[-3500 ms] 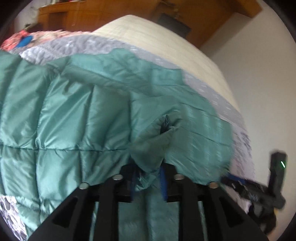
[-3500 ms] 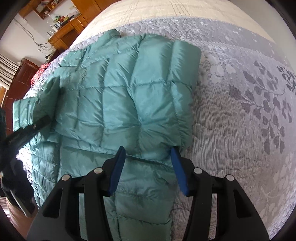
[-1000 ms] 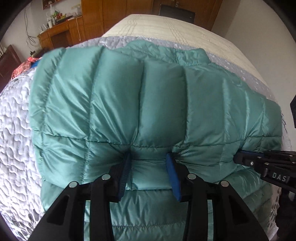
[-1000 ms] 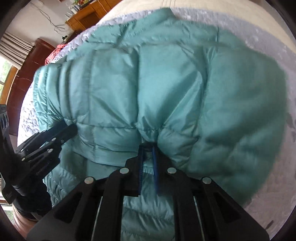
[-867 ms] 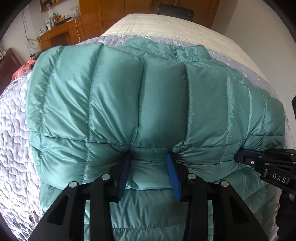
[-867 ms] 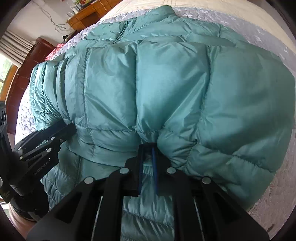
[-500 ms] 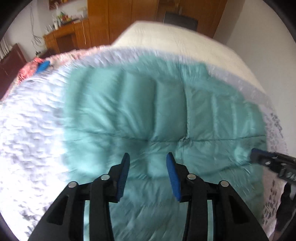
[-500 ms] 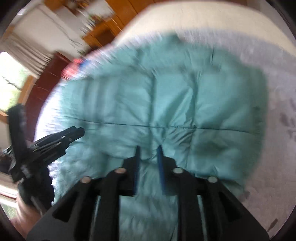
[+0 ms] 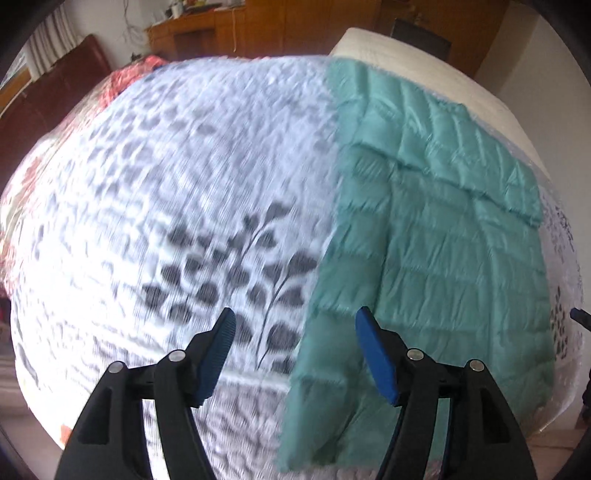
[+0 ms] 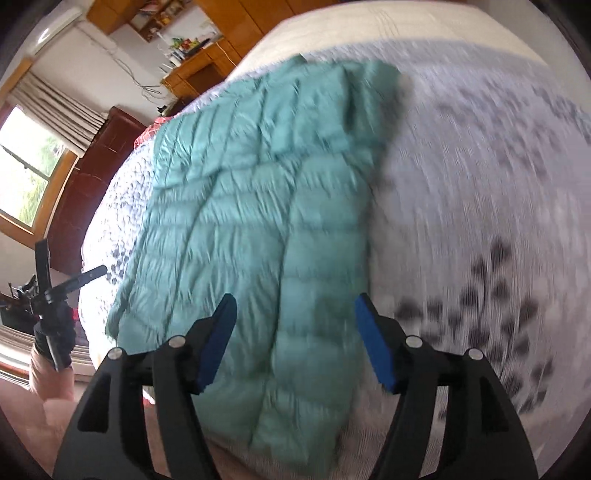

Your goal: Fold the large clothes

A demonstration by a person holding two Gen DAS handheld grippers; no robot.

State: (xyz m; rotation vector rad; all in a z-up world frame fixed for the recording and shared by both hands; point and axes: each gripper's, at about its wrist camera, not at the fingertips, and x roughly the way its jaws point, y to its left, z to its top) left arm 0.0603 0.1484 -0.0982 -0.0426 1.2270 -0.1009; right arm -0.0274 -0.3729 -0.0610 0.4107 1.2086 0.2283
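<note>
While both jaws are spreading apart with nothing pinched between them, the teal puffer jacket lies folded flat on the bed's leaf-patterned quilt. Seen from the left hand-held gripper, the jacket spreads from about twelve round to five o'clock, its near edge under the right-side blue pad. From the right hand-held gripper, it stretches from six up to twelve o'clock, bare quilt at three. A wooden cabinet stands beyond the bed.
</note>
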